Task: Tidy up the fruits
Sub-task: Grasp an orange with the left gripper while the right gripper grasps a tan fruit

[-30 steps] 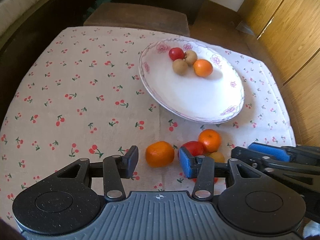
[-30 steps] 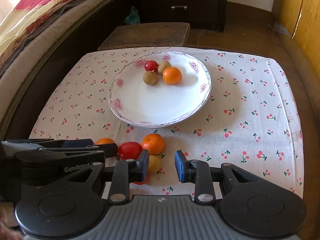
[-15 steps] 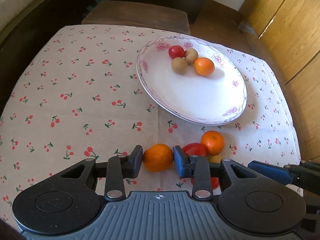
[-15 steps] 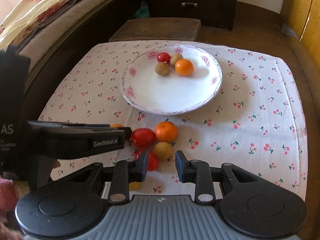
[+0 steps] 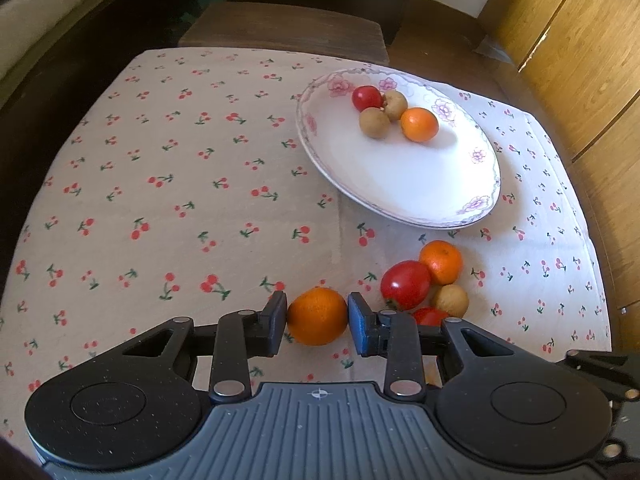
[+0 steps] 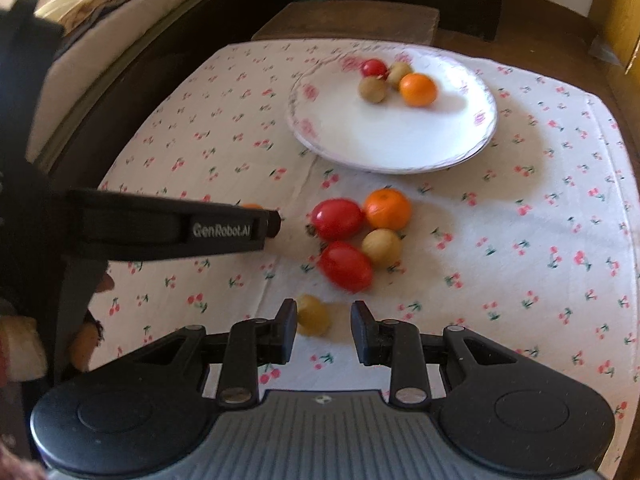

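My left gripper (image 5: 317, 317) is shut on an orange (image 5: 317, 316), both pads touching its sides, just above the cherry-print cloth. A loose cluster lies to its right: a red tomato (image 5: 405, 285), a second orange (image 5: 441, 262), a brown kiwi-like fruit (image 5: 451, 301) and another tomato (image 5: 430, 316). The white floral plate (image 5: 408, 188) holds a tomato, two brown fruits and an orange (image 5: 419, 124). My right gripper (image 6: 324, 326) is open and empty, above the cloth, with a small yellow-green fruit (image 6: 313, 315) by its left finger. The left gripper shows from the side in the right wrist view (image 6: 224, 230).
The table has a dark stool (image 5: 284, 30) behind it, a bed (image 6: 100, 40) to the left and wooden cabinets (image 5: 580, 60) to the right. The table's right edge (image 5: 600, 280) drops off near the fruit cluster.
My left gripper closed on the orange, from open a second ago. My right gripper pulled back and up, bringing more loose fruit into view.
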The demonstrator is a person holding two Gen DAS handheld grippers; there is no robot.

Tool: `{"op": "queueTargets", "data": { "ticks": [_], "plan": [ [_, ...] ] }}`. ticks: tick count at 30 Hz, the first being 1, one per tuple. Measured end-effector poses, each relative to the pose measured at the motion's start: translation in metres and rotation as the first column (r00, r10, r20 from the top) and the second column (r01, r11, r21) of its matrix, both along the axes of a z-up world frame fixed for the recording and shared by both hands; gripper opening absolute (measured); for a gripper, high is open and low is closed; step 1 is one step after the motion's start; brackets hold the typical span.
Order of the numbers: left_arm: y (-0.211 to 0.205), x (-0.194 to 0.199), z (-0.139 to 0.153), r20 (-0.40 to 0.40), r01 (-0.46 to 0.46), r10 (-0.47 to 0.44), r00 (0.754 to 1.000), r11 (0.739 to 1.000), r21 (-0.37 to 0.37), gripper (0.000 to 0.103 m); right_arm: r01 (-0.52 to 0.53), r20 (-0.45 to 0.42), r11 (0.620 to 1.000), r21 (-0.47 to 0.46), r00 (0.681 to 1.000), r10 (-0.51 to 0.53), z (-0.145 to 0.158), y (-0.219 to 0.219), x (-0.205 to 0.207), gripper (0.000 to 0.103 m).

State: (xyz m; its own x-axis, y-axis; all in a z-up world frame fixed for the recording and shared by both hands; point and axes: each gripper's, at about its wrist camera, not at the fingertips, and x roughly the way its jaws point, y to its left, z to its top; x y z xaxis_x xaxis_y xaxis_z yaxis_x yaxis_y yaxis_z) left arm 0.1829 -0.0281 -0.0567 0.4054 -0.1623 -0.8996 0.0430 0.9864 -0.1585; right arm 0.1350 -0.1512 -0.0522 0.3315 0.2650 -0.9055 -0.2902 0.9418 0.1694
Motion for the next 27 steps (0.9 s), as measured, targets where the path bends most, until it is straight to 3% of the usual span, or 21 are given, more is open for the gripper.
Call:
{"op": "queueTargets", "data": {
  "ticks": [9, 22, 26, 27],
  "plan": [
    [0.011, -0.005, -0.003, -0.016, -0.007, 0.007, 1.000, 1.000, 0.001, 0.042, -0.019, -0.010, 1.000, -0.017, 1.000, 0.018, -0.016, 0.013, 0.002, 0.031],
    [0.009, -0.001, -0.009, -0.036, -0.004, 0.004, 0.999, 1.000, -0.012, 0.043, -0.046, 0.008, 0.998, -0.035, 0.999, 0.046, -0.012, 0.017, 0.002, 0.029],
    [0.009, 0.002, -0.009, -0.039, -0.017, 0.016, 0.999, 0.999, -0.030, 0.050, -0.038, 0.013, 0.999, -0.027, 0.999, 0.038, -0.009, 0.013, 0.003, 0.029],
    [0.009, 0.003, -0.009, -0.044, -0.023, 0.021, 0.999, 0.999, -0.045, 0.057, -0.036, 0.014, 0.999, -0.023, 0.999, 0.036, -0.008, 0.012, 0.003, 0.029]
  ]
}}
